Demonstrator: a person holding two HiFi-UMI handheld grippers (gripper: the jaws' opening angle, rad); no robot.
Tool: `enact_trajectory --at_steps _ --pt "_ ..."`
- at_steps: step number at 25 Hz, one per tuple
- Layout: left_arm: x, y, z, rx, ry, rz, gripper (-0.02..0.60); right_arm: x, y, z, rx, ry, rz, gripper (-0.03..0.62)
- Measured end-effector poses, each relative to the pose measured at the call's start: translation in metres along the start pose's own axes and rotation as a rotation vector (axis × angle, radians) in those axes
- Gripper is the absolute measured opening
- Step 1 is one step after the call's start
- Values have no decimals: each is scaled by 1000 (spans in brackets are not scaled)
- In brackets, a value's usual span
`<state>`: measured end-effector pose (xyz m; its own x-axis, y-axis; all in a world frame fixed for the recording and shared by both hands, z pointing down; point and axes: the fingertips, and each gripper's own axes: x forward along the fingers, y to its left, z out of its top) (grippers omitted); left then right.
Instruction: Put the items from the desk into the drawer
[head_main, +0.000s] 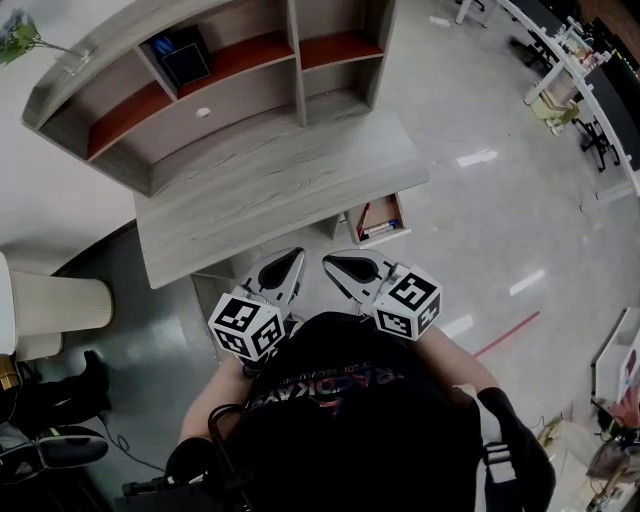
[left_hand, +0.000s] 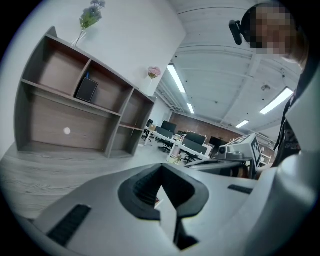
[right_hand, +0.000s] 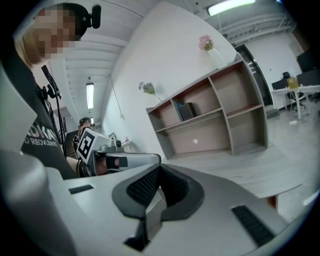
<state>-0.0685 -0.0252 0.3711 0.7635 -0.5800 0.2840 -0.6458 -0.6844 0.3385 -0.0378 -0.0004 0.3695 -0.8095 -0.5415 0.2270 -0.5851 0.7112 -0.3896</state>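
- Tool status?
- We read the left tool (head_main: 296, 254) and right tool (head_main: 330, 261) as pressed together and empty, at lower centre.
- Items?
- We see items (head_main: 378, 228) inside the open drawer (head_main: 397, 214), right of centre, under the table (head_main: 270, 190) edge.

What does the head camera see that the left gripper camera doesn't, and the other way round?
Only the head view shows the open drawer, pulled out at the desk's near edge with things lying inside it, and the floor around it. Only the left gripper view shows the ceiling lights and the pink flowers standing on top of the shelf unit. Both show that shelf unit, the black box in one of its compartments, and the bare desk top.
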Motion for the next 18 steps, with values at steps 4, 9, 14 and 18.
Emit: enact_trajectory --at_steps 4,9,14,18 --pt "3 -2 0 7 7 -7 9 -4 -8 1 29 -17 -20 17" --pt "8 -5 -1 20 17 -13 9 -10 -17 2 62 -38 -39 17" --pt "11 -6 -3 17 28 -19 9 -11 -24 2 91 -47 -49 17" --pt "12 -5 -4 6 30 -18 9 -10 -26 1 102 -45 -51 17"
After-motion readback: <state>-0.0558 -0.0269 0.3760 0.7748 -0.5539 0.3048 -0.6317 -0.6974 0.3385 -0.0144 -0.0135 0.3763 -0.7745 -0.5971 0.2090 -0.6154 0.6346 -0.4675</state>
